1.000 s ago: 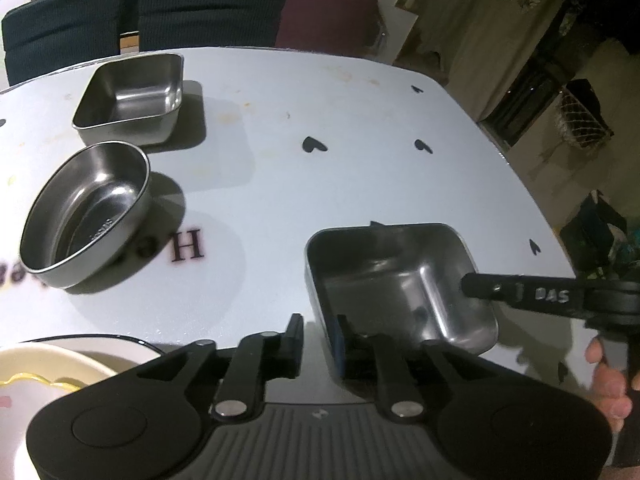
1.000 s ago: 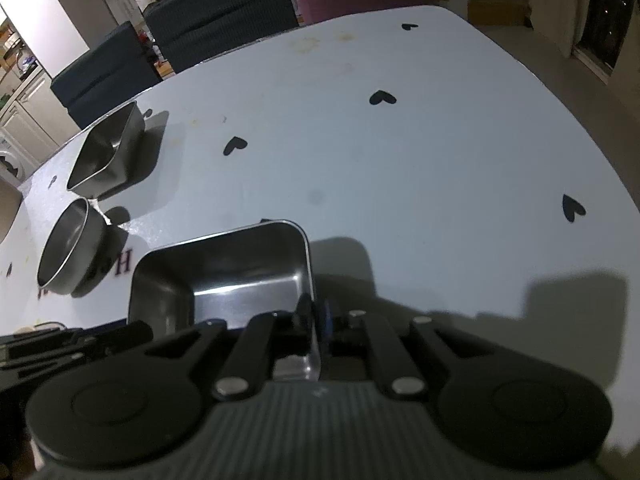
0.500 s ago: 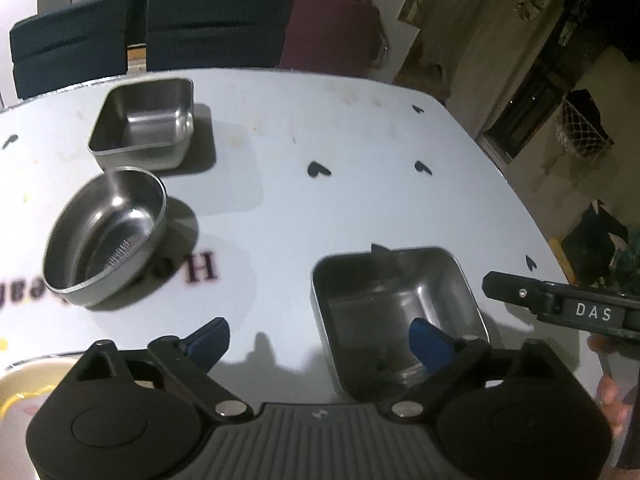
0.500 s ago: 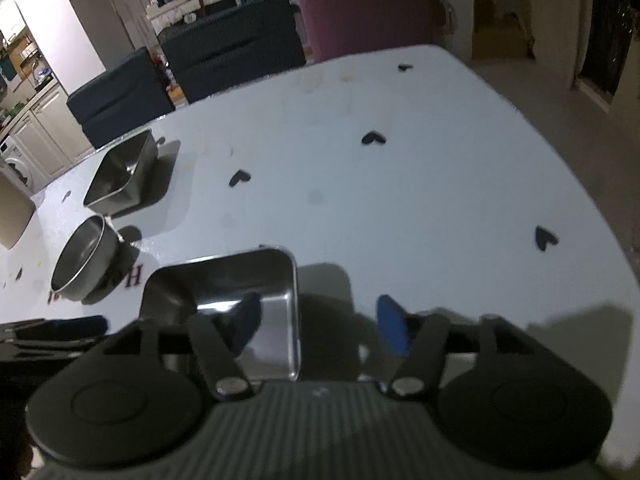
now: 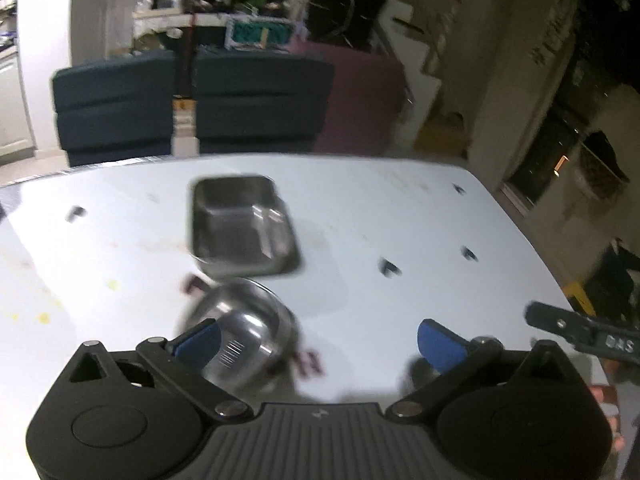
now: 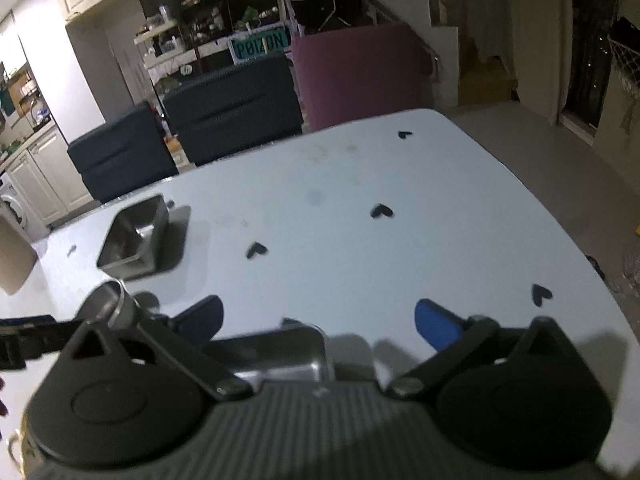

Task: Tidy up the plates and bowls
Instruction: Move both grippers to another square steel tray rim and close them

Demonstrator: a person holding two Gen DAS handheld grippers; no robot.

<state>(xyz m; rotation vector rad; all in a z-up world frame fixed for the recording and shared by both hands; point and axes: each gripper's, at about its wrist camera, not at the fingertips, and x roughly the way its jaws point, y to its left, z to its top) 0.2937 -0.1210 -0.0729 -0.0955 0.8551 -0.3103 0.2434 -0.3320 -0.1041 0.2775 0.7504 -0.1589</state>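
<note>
Left wrist view: the left gripper [image 5: 318, 338] hangs over the white table [image 5: 420, 232] with its jaws spread wide and nothing between them. A round steel bowl [image 5: 244, 340] sits just ahead of the left blue pad [image 5: 198, 338], inside the gap but toward its left side; the blur leaves it unclear whether pad and bowl touch. Beyond it, almost touching, lies a rectangular tray [image 5: 242, 226]. At the right edge a black bar of the right gripper [image 5: 580, 330] pokes in. This view shows the bowl's inside and a dark printed mark on the table under it, which the other view does not. 2 dark chairs [image 5: 192, 104] stand behind the table.

Right wrist view: the right gripper [image 6: 318, 322] is also wide open and holds nothing. A second tray [image 6: 276, 354], unseen in the left view, lies right under the body, low between the jaws and nearer the left pad [image 6: 202, 320]. The bowl [image 6: 108, 306] shows only its rim, outside the jaws at left, with the far tray [image 6: 134, 238] beyond. Black hearts [image 6: 380, 211] dot the table [image 6: 400, 168].
</note>
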